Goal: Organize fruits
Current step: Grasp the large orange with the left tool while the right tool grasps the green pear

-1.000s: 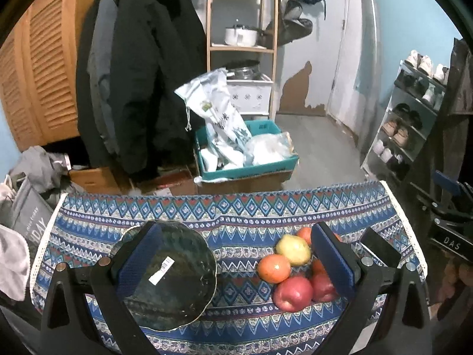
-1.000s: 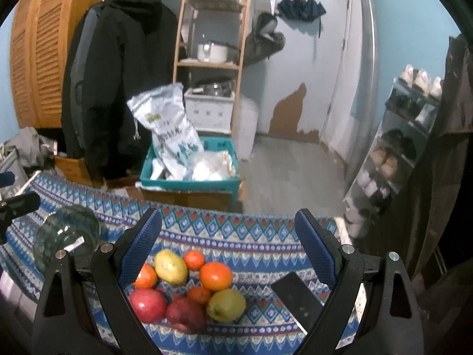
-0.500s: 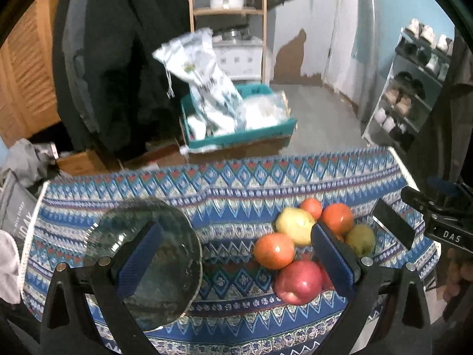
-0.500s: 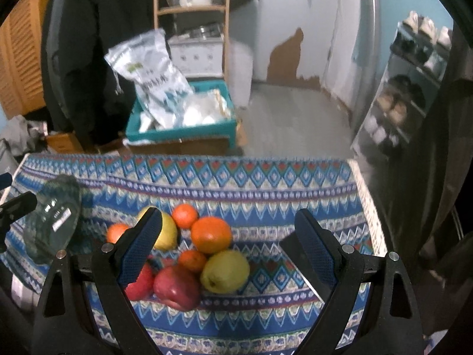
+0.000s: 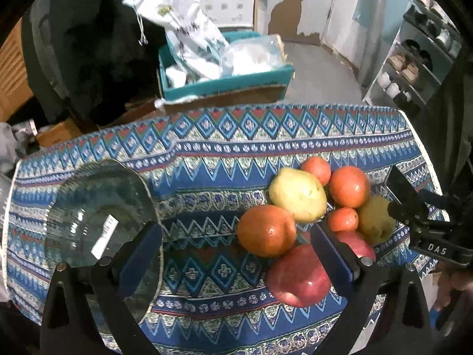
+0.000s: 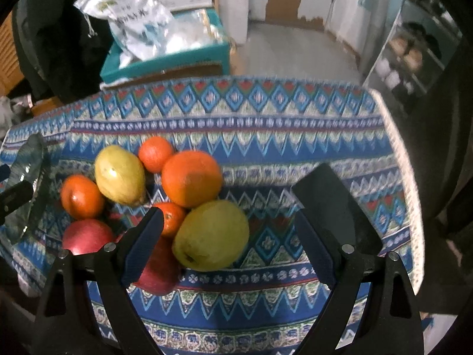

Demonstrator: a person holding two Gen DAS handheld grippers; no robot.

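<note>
Blue zigzag-patterned tablecloth (image 5: 212, 189) carries piled red, orange and yellow fruits (image 6: 189, 177) beside a clear ribbed glass bowl (image 5: 97, 216).
Left gripper (image 5: 236, 254) and right gripper (image 6: 229, 245) both gape apart, holding nothing, above them.

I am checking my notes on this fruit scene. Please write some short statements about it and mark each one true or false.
1. The glass bowl holds two apples. False: no fruit lies in it.
2. The fruits lie together on the patterned cloth. True.
3. The right tool is shut on the yellow-green fruit. False: it is open, holding nothing.
4. The left tool is open. True.
5. A dark flat object lies right of the fruits. True.
</note>
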